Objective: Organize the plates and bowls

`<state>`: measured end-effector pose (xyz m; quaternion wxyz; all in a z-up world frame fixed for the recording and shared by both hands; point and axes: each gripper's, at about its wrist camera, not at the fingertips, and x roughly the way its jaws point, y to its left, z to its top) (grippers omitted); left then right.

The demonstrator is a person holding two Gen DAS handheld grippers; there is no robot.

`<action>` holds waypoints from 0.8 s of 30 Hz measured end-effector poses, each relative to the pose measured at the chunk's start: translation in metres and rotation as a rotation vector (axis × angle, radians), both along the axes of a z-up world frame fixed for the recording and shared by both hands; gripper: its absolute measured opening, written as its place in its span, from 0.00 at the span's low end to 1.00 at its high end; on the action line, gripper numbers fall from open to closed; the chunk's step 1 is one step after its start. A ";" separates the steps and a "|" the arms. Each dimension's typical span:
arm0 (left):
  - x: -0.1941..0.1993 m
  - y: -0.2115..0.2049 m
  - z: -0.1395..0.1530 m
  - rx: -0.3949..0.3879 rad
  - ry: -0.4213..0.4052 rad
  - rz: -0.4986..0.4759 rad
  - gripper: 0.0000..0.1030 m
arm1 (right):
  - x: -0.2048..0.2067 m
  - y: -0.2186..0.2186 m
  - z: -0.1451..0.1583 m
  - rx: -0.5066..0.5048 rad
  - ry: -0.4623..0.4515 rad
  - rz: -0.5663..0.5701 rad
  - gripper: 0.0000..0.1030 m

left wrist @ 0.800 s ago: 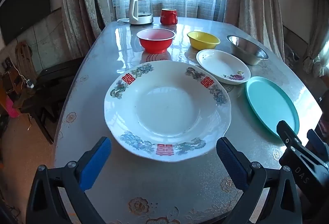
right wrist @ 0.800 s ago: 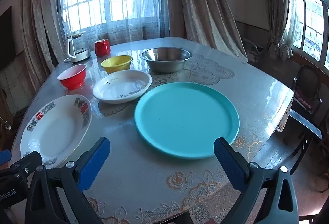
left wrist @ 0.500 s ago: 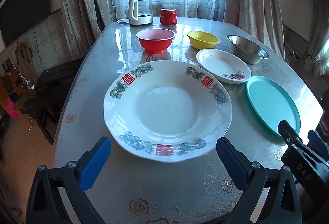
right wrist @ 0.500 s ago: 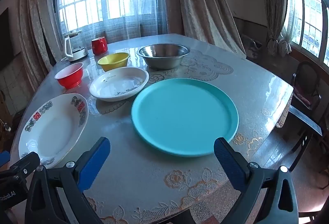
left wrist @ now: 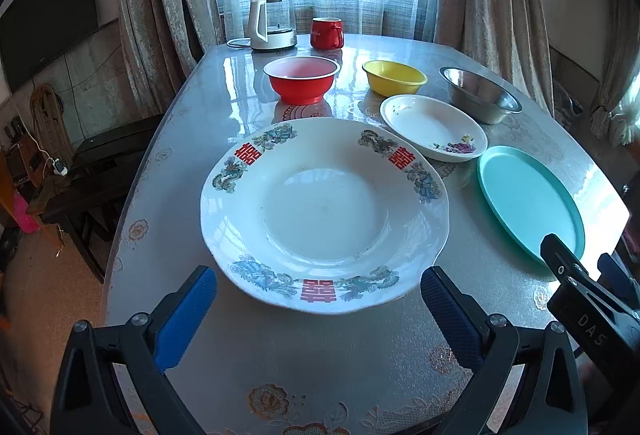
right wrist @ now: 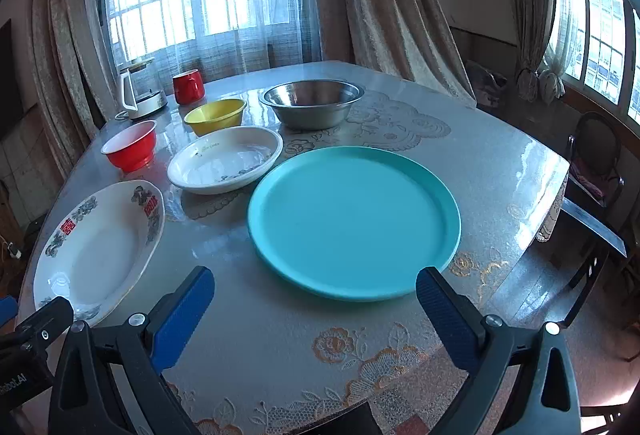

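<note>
Left wrist view: the left hand-held gripper is spread wide, its blue-padded fingers flanking the near rim of a large white ceramic plate with red double-happiness characters and blue-green floral motifs, without touching it. The plate lies flat on the glossy, lace-patterned table. Beyond it stand a round red plastic bowl and a smaller yellow plastic bowl; a small white shallow dish with a pink flower print lies just beside the large plate's far right rim, and a stainless-steel bowl sits behind that dish. A white-handled glass electric kettle and a red mug stand at the far edge, near the curtained window.

Right wrist view: the right hand-held gripper is likewise spread, empty, its blue pads on either side of the near rim of a flat round turquoise plastic plate and clear of it. This plate lies near the flowered dish, apart from it.
</note>
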<state>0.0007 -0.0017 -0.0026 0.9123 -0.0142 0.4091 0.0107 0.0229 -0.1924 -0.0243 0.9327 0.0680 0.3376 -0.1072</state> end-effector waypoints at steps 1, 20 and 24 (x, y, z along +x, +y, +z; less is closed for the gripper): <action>0.000 0.000 0.000 0.000 0.001 0.000 1.00 | 0.000 0.000 0.000 0.002 0.003 0.001 1.00; -0.001 -0.001 -0.002 -0.004 0.008 -0.007 1.00 | 0.001 -0.002 -0.004 0.000 0.028 -0.001 1.00; -0.001 -0.002 -0.002 -0.002 0.009 -0.007 1.00 | 0.000 -0.001 -0.005 0.001 0.031 0.000 1.00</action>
